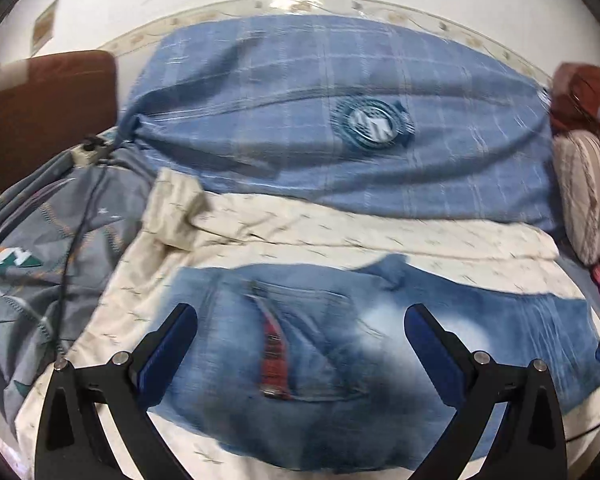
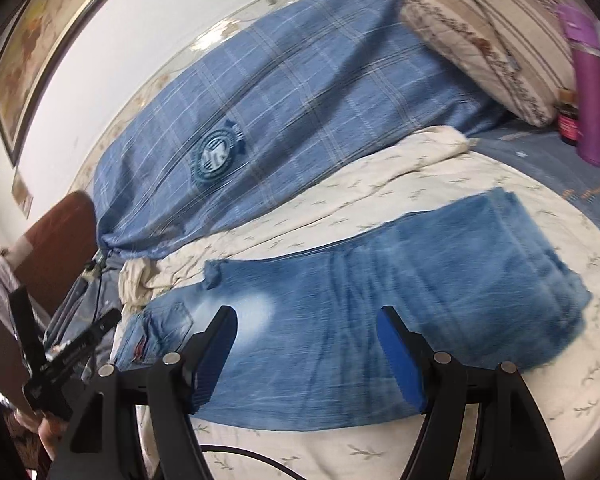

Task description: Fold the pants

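Faded blue jeans point(image 1: 340, 360) lie flat on a cream sheet point(image 1: 340, 232) on the bed, legs folded one over the other. In the right wrist view the jeans point(image 2: 380, 320) run from the waist with its back pocket at left to the hems at right. My left gripper point(image 1: 300, 320) is open and empty, hovering above the seat and back pocket point(image 1: 300, 344). My right gripper point(image 2: 306, 320) is open and empty above the thigh part. The left gripper also shows in the right wrist view point(image 2: 60, 344) at the far left.
A blue checked blanket point(image 1: 340, 120) with a round badge lies behind the cream sheet. A grey patterned cover point(image 1: 40, 260) and a dark cable point(image 1: 76, 232) lie at left. A striped pillow point(image 2: 480, 40), a purple bottle point(image 2: 590, 92) and a small jar point(image 2: 568, 120) stand at right.
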